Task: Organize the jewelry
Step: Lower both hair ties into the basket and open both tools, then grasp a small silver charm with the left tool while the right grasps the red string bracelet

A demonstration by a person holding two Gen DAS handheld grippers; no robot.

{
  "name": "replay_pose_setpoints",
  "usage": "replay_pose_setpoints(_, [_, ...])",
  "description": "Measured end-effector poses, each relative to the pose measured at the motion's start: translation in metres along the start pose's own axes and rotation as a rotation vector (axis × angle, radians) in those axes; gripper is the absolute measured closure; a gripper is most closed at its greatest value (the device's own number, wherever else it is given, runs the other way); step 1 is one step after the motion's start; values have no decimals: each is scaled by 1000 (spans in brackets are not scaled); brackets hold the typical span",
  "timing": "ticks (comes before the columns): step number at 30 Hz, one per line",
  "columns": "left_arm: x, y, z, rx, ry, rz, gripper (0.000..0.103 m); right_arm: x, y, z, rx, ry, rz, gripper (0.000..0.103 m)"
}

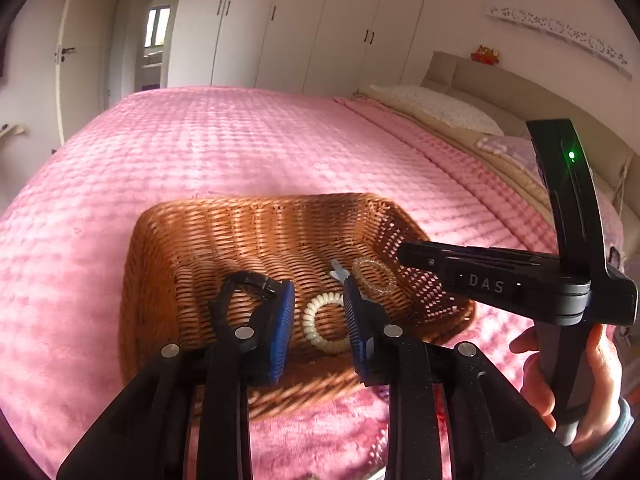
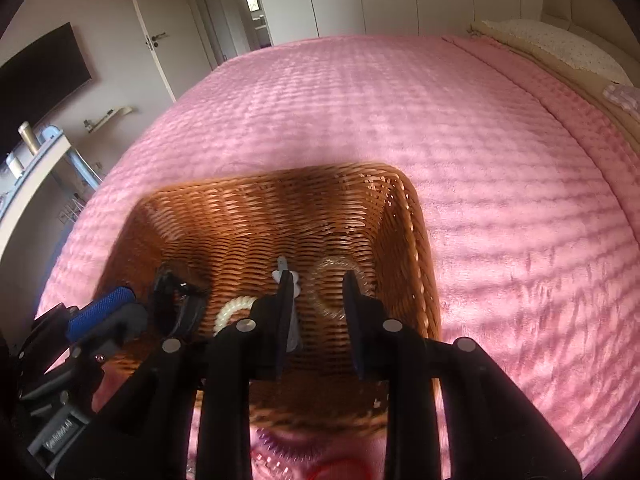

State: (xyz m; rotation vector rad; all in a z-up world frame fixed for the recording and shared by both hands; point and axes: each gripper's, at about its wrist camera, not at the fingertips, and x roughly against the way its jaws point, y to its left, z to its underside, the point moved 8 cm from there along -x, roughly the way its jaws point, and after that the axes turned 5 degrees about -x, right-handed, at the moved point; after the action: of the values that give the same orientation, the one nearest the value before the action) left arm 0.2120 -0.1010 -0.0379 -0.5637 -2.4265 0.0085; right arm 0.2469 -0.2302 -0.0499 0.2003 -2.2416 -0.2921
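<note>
Jewelry lay inside the wicker basket (image 1: pixel 248 236): cream coil band (image 1: pixel 325 325), glittery bangle (image 1: pixel 374 278), black bracelet (image 1: pixel 250 286). Our left gripper (image 1: pixel 319 320) and right gripper (image 2: pixel 316 304) hovered narrowly parted, empty. We judged these light, springy; pinch across one rim.

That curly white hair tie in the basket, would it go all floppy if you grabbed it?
Probably springy, not limp: the cream-white coiled plastic hair tie keeps a round ring shape lying in the brown woven wicker basket. It looks thin and light, and its glossy coils might slip.
</note>
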Motion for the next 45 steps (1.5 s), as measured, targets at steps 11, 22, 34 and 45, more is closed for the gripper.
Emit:
replay_pose_setpoints(11, [113,-9,8,10,-124,-19,71,111,31,40,65,-137,-82,64])
replay_pose_setpoints(22, [168,-2,48,33,-142,-66,71,148,24,91,99,-187,-71,64])
replay_pose_setpoints(34, [133,30,99,99,-17,-78,71,82,-31,122,41,-50,34,64])
replay_pose_setpoints(45, [44,46,118,89,204,-81,71,25,-48,140,-29,52,50,69])
